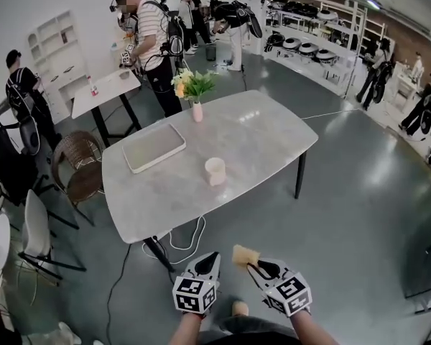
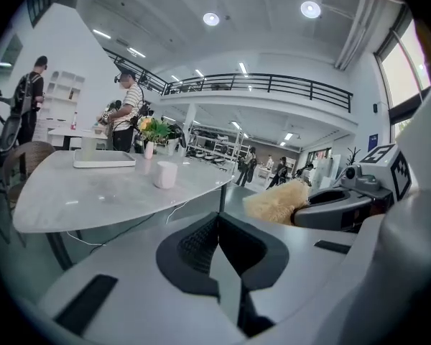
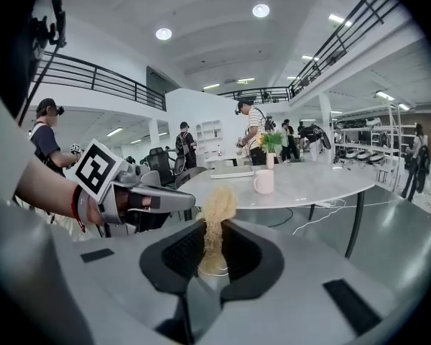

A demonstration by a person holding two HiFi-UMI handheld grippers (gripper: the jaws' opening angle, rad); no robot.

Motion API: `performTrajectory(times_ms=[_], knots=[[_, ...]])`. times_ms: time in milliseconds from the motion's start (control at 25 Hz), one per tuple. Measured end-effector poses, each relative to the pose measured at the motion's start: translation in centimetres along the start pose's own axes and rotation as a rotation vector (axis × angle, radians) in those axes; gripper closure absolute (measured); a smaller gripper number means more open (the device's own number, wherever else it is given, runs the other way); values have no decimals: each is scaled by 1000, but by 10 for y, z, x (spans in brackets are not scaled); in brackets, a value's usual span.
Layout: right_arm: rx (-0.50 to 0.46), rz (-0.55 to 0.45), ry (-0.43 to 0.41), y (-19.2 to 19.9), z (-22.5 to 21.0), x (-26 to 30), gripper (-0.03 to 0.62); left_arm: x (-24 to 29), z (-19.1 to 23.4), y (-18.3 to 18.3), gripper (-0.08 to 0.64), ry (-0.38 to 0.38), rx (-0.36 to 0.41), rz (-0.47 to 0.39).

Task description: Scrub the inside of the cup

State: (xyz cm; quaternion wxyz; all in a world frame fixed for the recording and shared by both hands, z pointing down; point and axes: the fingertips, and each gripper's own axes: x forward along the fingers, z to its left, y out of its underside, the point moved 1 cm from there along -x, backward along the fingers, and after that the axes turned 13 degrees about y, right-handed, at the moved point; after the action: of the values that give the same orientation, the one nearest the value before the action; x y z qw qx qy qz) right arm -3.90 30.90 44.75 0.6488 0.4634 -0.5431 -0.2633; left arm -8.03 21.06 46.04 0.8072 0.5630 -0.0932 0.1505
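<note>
Right gripper [image 3: 213,230] clamped on fibrous yellow sponge [image 3: 217,208], left gripper [image 2: 217,244] pinched together, cylindrical cup [image 1: 215,171] on glossy table [image 1: 262,135]

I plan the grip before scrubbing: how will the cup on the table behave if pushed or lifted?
The cup looks like rigid ceramic, so it is probably breakable. It stands upright, slightly taller than wide, on a smooth table; a high push may tip it, a low one may slide it.

Pale pink cup [image 1: 215,171], tan sponge [image 1: 245,255], grey marbled table [image 1: 258,131], pink vase [image 1: 197,112] w/ yellow flowers [image 1: 180,87].
</note>
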Motion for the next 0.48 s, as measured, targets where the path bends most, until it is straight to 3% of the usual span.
performTrajectory(times_ms=[200,480], knots=[[14,-19,-26,-9,-24,24,532,27,8,-7,546,-10,20,21],[29,11,-97,-7,-25,43,532,33,24,-3,546,-55,-30,49]])
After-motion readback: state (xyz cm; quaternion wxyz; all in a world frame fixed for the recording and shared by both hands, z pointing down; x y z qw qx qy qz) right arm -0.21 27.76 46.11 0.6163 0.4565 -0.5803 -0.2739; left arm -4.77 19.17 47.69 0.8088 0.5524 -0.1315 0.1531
